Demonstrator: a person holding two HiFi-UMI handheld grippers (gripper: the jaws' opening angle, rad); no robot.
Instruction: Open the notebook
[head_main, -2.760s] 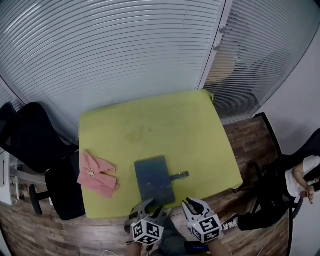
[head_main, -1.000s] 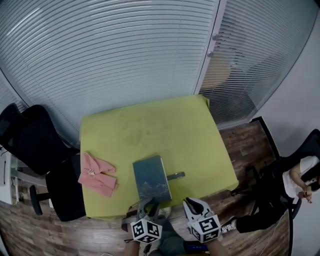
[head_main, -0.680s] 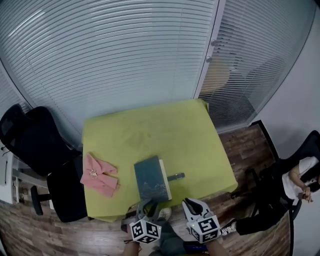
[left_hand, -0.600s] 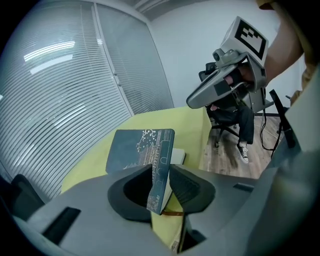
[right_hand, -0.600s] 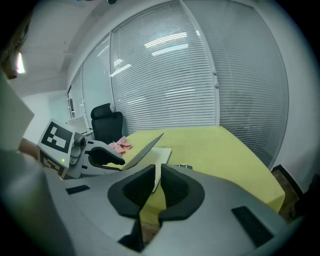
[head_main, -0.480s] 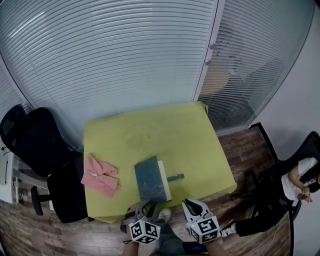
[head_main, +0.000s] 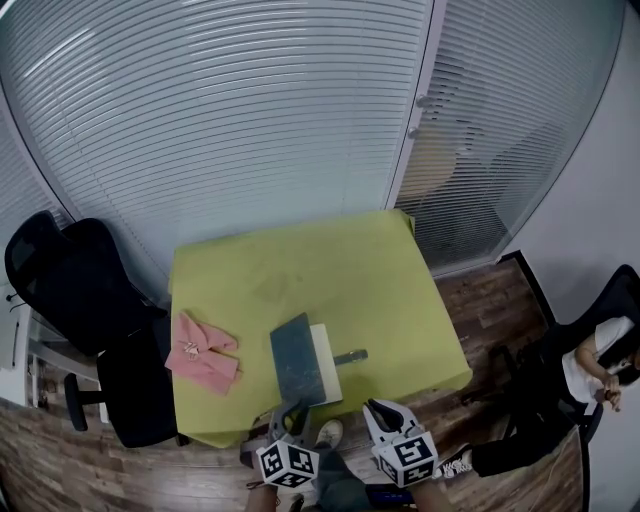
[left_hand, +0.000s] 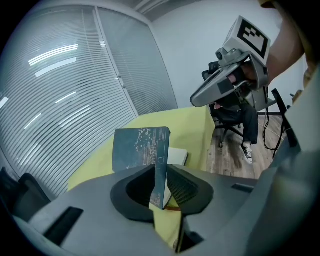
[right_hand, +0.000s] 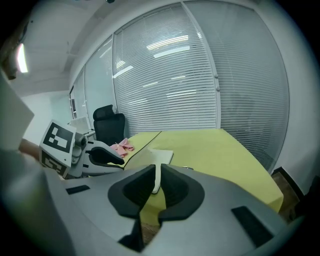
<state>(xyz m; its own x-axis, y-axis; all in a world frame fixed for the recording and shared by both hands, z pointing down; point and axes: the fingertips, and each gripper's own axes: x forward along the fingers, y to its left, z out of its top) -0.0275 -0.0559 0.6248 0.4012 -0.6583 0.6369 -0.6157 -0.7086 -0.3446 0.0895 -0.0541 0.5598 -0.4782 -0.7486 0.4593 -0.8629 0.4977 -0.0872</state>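
The left claw (left_hand: 160, 167) is closing on the notebook's cover (left_hand: 142, 147). The lower corner of that dark blue-green cover stands on edge between the pads, which seem to press on both its faces. The cover is raised nearly upright, its pale line drawing facing left in the left claw view. The white pages (left_hand: 177, 156) lie flat on the bench just right of it.

The right claw (right_hand: 156, 172) is drawn together, with barely a slit between its pads and nothing in it. It hangs beside the left one, off the near edge of the bench.

The notebook (head_main: 300, 360) sits close to the near edge of the yellow-green bench (head_main: 300, 260), about midway along it. A small dark object (head_main: 350, 357), too small to make out, lies just to its right. A crumpled pink cloth (head_main: 203, 350) lies well to its left, by the bench's left edge.

Black office chairs (head_main: 60, 290) stand left of the bench on the wooden floor (head_main: 490, 300). White blinds (head_main: 250, 120) fill the wall behind. A seated person (head_main: 600, 360) shows at the far right.
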